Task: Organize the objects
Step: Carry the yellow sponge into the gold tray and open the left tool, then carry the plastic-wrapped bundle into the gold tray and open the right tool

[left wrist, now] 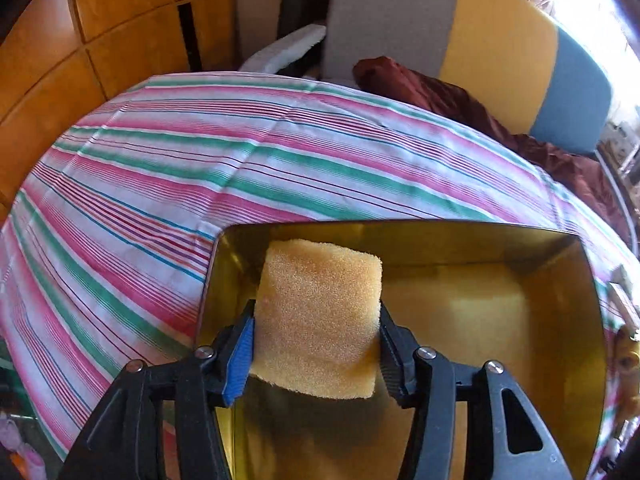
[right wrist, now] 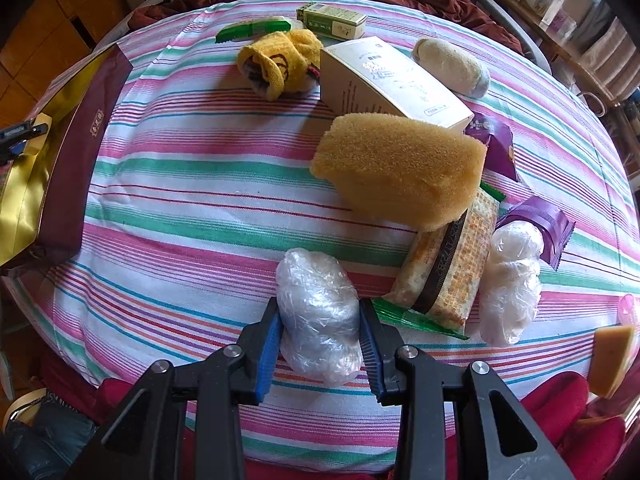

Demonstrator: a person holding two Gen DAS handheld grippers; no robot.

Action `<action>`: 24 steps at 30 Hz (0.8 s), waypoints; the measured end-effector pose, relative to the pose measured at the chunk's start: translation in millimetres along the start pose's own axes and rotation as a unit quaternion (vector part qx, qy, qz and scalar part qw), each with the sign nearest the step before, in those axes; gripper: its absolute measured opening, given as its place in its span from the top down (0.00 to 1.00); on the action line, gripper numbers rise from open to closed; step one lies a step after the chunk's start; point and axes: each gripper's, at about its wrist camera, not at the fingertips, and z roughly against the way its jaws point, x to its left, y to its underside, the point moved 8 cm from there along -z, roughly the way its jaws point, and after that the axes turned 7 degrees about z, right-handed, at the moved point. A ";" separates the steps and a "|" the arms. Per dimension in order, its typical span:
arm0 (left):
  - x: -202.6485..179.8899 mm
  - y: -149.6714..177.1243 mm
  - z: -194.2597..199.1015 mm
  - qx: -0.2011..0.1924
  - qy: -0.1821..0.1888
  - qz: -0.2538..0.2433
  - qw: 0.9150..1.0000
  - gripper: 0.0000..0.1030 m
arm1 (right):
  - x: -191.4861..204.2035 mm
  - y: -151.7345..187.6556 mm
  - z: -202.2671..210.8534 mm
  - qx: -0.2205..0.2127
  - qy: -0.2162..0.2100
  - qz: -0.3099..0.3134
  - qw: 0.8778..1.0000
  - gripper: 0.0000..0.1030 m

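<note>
Left claw [left wrist: 316, 344] tilts steeply down — sponge [left wrist: 320, 316] between its fingers.

Striped tablecloth [right wrist: 192, 184] under everything, wooden cabinets [left wrist: 52, 48] off to one side, yellow-and-blue chair back [left wrist: 512, 60] with maroon cloth [left wrist: 460, 100] dumped against it.

1. My left gripper [left wrist: 316, 354] holds a sponge block [left wrist: 318, 320] over the open box [left wrist: 576, 300], which sits at the table's [right wrist: 180, 200] left edge.
2. My right gripper [right wrist: 320, 350] brackets a plastic-wrapped bundle [right wrist: 320, 316] near the front.
3. A large sponge [right wrist: 400, 168] lies behind it, a carton [right wrist: 384, 80] farther back.
</note>
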 end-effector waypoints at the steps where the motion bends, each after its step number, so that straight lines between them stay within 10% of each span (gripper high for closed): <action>1: -0.5 -0.9 -1.4 -0.002 -0.005 -0.004 1.000 0.45 | -1.0 -0.8 0.3 0.001 0.000 0.001 1.000 0.64; 6: -4.1 0.7 14.6 -0.011 0.017 0.000 1.000 0.29 | -6.8 -5.4 3.4 0.003 0.008 0.006 1.000 0.64; 24: -13.6 113.8 154.9 -0.106 0.091 -0.044 0.989 0.29 | -34.8 -27.2 23.8 -0.003 0.026 0.017 1.000 0.64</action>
